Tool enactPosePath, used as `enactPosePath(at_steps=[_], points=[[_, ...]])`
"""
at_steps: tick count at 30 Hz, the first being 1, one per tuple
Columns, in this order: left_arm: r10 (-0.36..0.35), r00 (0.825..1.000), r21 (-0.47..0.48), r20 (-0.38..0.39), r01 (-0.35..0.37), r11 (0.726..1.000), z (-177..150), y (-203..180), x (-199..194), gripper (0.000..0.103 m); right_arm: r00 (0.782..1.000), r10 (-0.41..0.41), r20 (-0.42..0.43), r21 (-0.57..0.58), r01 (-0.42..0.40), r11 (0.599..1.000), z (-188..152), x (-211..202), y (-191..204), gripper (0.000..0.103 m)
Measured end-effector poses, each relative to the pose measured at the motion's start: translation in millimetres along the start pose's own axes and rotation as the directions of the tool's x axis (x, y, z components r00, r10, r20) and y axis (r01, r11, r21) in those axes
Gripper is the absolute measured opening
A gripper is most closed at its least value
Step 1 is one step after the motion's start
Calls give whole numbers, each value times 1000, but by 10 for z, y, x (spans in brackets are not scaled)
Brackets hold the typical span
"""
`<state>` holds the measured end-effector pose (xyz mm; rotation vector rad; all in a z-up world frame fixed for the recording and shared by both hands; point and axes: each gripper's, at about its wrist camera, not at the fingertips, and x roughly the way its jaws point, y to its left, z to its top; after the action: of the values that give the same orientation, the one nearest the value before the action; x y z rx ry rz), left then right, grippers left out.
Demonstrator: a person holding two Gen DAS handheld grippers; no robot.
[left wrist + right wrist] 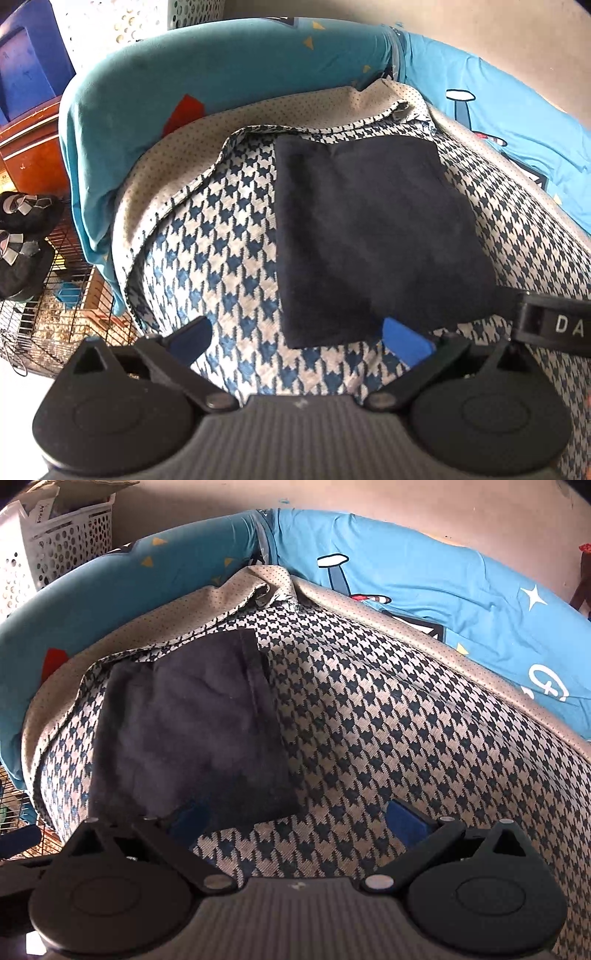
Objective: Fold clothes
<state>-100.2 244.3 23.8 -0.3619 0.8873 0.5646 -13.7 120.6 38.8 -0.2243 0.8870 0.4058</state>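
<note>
Here a dark cloth (373, 236) lies folded flat on a blanket (229, 236) with a blue and white check, on a bed with a blue sheet (207, 74). The left tool (299, 336) is open and holds nothing; its right finger (404, 341) is at the near edge of the cloth. The right tool (299, 819) is open too and empty, with its left finger (190, 818) by the cloth's near edge. A white basket (55, 542) stands behind the bed

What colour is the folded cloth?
Very dark navy, almost black: the folded cloth shows best in the left wrist view.
</note>
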Motion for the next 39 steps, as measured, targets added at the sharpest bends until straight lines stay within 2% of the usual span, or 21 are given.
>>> enactPosePath(at_steps=[8, 16, 29, 39], points=[[-4, 1000, 16, 1, 4, 1000, -12, -26, 6, 103, 1000, 28, -2, -5, -28, 1000, 27, 38, 2, 103], [-6, 1000, 11, 1, 6, 1000, -2, 16, 11, 103, 999, 36, -6, 54, -35, 998, 44, 90, -131, 103], [-4, 1000, 24, -1, 4, 1000, -3, 28, 7, 103, 999, 51, -5, -28, -51, 998, 27, 104, 105, 103], [5, 1000, 33, 0, -5, 999, -13, 29, 10, 103, 998, 61, -3, -38, -61, 997, 29, 91, 111, 103]])
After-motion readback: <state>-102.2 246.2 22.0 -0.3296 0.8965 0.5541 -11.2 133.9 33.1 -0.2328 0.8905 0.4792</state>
